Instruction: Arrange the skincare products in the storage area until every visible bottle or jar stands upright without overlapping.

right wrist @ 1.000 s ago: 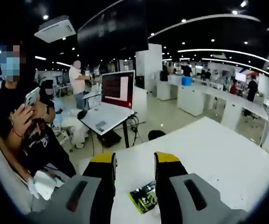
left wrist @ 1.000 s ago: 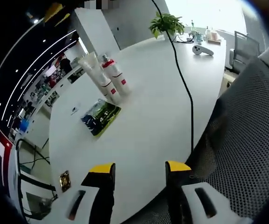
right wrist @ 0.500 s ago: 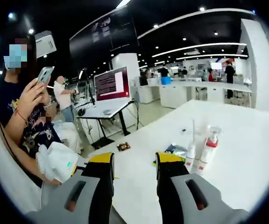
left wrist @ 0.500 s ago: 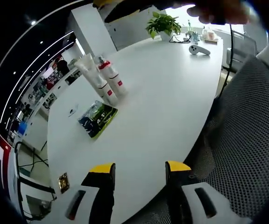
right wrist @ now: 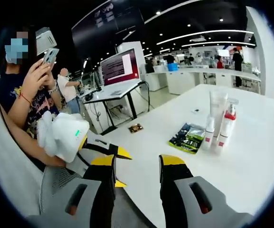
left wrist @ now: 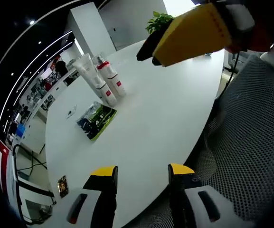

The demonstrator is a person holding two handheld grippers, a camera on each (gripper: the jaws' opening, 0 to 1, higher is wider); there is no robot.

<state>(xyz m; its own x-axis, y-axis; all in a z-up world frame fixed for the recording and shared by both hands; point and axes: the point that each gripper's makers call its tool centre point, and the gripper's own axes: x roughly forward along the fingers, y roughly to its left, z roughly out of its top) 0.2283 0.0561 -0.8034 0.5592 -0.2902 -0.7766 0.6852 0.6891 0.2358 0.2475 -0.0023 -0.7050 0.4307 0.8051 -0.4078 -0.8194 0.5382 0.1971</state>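
Three skincare containers stand upright in a tight cluster on the white table (left wrist: 165, 109): a tall translucent tube (left wrist: 87, 67), a white pump bottle with a red cap (left wrist: 111, 78) and a smaller white bottle (left wrist: 104, 91). The right gripper view shows the same tube (right wrist: 217, 103), red-capped bottle (right wrist: 228, 124) and small bottle (right wrist: 208, 132). A flat green and black sachet (left wrist: 97, 121) (right wrist: 188, 137) lies beside them. My left gripper (left wrist: 141, 173) is open near the table's edge, far from the bottles. My right gripper (right wrist: 137, 164) is open too, and its yellow jaw (left wrist: 190, 32) crosses the left view's top.
A grey mesh chair (left wrist: 250, 142) stands against the table's edge. A potted plant (left wrist: 158, 21) sits at the far end. A small brown item (right wrist: 136, 127) lies near the sachet. A person holding a phone (right wrist: 32, 85) sits left; a gloved hand (right wrist: 63, 135) holds the left gripper (right wrist: 121, 167).
Both views have shifted with the hands. The right gripper's yellow jaw now reaches across the top of the left view, and the gloved hand with the left gripper has come into the right view. The bottles have not moved.
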